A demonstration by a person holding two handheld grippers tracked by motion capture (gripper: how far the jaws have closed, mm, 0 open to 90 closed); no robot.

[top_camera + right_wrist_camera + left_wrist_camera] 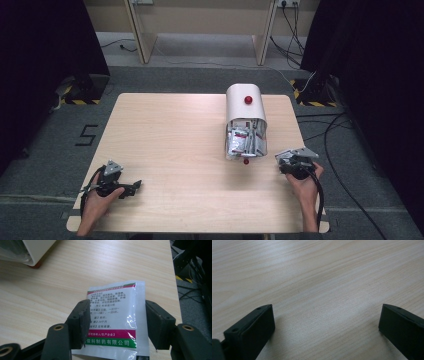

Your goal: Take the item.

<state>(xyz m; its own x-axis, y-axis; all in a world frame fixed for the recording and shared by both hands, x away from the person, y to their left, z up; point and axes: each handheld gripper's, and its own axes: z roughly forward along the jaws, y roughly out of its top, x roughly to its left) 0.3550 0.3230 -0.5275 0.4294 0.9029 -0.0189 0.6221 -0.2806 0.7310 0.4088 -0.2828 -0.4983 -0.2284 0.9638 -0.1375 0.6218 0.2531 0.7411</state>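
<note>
A white dome-lidded container (245, 120) lies on its side on the wooden table (175, 140). Its mouth faces the person and is packed with several sachets (243, 141). A red knob (248, 100) sits on its upper side. One white sachet (117, 320), with printed text and a magenta and green band, lies flat on the table. My right gripper (116, 307) is open over it, one jaw at each long edge. In the high view this right gripper (294, 156) sits just right of the container's mouth. My left gripper (134, 186) rests open on bare wood at the front left.
The table's right edge (175, 290) runs close beside the sachet, with grey floor and cables (340, 130) beyond it. A corner of the container (37, 252) shows at the upper left of the right gripper view. Wooden legs of other furniture (140, 35) stand behind the table.
</note>
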